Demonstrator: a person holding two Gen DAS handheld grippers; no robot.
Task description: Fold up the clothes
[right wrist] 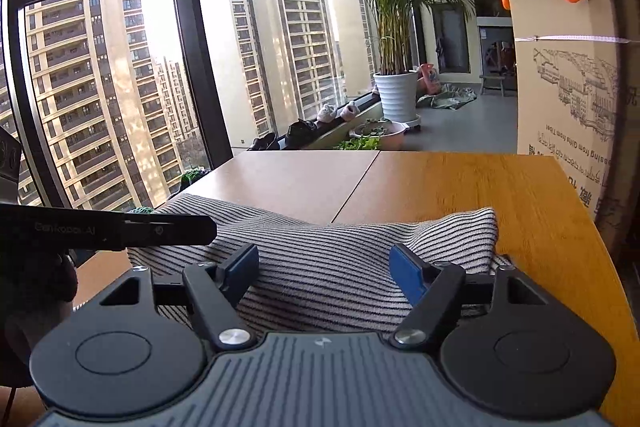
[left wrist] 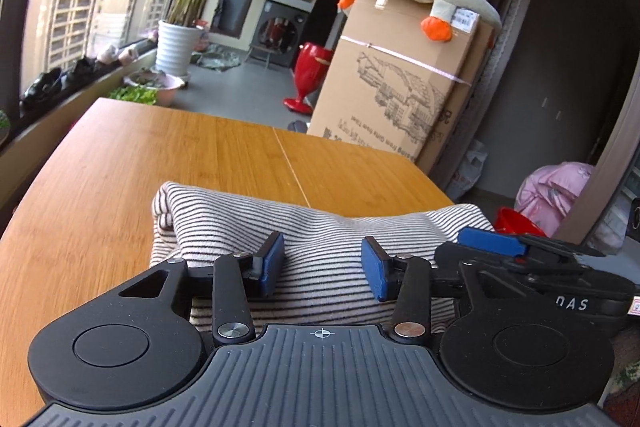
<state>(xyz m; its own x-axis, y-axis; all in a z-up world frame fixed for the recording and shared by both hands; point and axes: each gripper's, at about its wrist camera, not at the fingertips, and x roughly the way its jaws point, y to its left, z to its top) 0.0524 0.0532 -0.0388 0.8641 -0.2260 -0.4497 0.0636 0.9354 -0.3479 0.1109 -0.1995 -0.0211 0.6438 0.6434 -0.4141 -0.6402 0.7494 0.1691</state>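
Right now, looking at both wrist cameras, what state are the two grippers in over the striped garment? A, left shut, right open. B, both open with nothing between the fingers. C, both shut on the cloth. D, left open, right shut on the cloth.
B: the left gripper and the right gripper both show their blue pads spread wide apart above the folded striped garment, with no cloth pinched between them.
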